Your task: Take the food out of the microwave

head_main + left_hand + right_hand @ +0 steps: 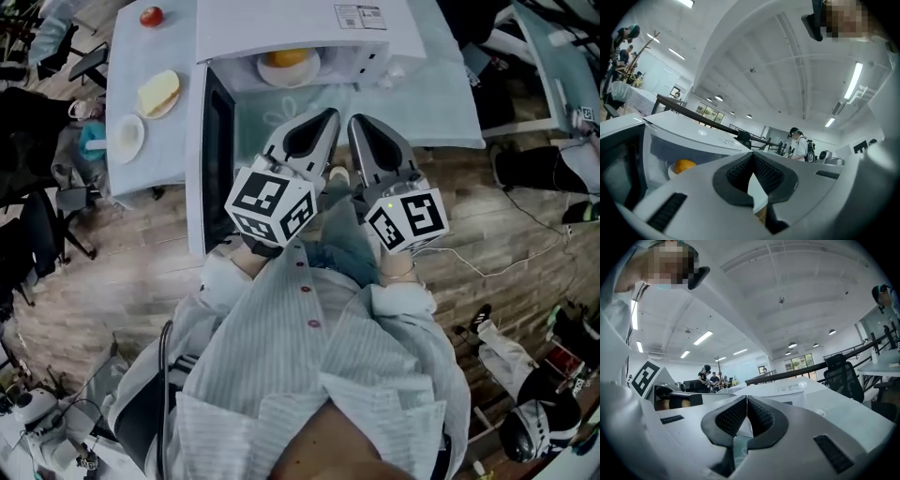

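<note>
The white microwave (305, 26) stands on a pale table (441, 103) with its door (216, 155) swung open to the left. Inside, an orange food (286, 57) lies on a white plate (289, 73). In the left gripper view the orange food (685, 165) shows in the cavity at the lower left. My left gripper (329, 113) and right gripper (357, 120) are held side by side just in front of the opening, both level. Each is shut with nothing between its jaws, as the left gripper (752, 157) and right gripper (747, 399) show in their own views.
Left of the microwave lie a plate with bread (159, 92), a bare white plate (127, 137) and a red fruit (151, 16). Black chairs (37, 225) stand at the left. A white cable (487, 267) runs over the wooden floor at the right. People stand far behind.
</note>
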Demonstrator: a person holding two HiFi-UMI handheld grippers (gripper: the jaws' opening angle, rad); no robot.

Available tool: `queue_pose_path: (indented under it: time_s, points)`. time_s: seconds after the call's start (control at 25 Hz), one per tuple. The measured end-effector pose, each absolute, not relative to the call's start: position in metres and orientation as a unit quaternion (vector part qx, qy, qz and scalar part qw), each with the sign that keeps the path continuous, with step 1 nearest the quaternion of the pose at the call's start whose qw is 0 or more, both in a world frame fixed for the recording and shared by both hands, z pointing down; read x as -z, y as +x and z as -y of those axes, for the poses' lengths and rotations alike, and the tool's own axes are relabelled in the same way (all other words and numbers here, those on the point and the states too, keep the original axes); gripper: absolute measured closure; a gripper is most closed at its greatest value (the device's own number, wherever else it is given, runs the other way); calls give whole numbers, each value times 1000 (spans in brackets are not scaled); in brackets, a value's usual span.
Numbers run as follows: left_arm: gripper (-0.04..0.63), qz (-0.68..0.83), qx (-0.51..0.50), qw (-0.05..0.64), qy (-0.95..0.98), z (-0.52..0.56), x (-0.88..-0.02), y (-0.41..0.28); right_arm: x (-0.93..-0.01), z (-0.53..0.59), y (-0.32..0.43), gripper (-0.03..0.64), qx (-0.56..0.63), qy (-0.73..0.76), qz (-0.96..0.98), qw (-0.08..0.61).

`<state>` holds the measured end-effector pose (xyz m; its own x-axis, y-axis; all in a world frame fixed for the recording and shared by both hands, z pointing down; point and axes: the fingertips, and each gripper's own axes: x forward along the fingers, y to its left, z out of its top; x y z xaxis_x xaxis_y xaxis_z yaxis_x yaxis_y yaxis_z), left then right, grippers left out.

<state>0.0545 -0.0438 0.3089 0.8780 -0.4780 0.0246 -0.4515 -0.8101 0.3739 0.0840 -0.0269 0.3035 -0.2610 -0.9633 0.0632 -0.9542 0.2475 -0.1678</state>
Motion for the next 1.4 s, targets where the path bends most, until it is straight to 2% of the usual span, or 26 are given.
queue_pose_path:
  time_s: [0.6,1.08,1.4]
  points:
    - [588,373,51,173,910,137,-297,114,-293,129,145,584,94,-485,-870,16]
    - [588,492,60,184,849,163,-310,85,-308,164,136,584,130,-379,-916,12]
    - [588,508,64,190,838,172,-306,66,-303,175,118,584,133,-361,-923,20]
